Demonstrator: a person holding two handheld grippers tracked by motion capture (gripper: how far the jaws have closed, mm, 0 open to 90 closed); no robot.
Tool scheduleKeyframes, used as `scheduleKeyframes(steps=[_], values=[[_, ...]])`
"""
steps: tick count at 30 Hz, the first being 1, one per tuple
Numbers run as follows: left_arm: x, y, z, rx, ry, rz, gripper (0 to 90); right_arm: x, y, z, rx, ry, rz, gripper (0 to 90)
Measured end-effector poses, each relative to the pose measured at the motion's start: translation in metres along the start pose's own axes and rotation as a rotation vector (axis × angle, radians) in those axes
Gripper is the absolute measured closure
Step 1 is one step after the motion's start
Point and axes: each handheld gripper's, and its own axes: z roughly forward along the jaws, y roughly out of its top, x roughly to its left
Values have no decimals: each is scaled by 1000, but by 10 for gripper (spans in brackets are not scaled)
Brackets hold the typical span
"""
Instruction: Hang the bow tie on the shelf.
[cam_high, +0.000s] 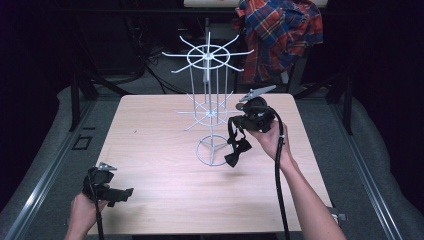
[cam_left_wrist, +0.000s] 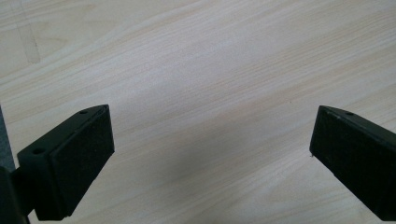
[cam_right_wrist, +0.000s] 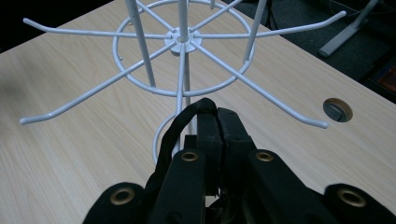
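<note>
Pale wood grain covers the surface (cam_high: 165, 165), with dark floor around it and a plaid shirt (cam_high: 277, 30) hanging behind. Near the middle stands a white wire rack (cam_high: 210, 107) with two tiers of spoke-like hooks. The right tongs (cam_high: 240, 122) are held just beside the lower tier, jaws pressed together on the strap of a black bow tie (cam_high: 236, 152) — its bow dangles below, close to the rack's ring base. In the right gripper view the strap loops over the closed jaw tips, the lower spokes just beyond. The left tongs (cam_high: 125, 192) sit low at the near left corner of the surface, jaws spread wide with nothing between them.
</note>
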Motion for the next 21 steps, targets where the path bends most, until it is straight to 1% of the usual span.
scheduleKeyframes(steps=[2,4,8,10,15,17,21], values=[[0,0,0,-1,0,2,0,0,0,2,-6,-1,2,884],[0,0,0,-1,0,3,0,0,1,3,0,6,3,884],[0,0,0,-1,0,2,0,-3,1,4,1,27,5,883],[0,0,0,0,-1,-1,0,-5,1,5,-3,38,16,883],[1,0,-1,3,-2,4,0,-5,3,7,1,44,7,882],[1,0,-1,2,-2,4,0,-5,4,7,12,43,4,882],[0,0,-1,1,-2,3,0,-5,5,9,16,49,7,882]])
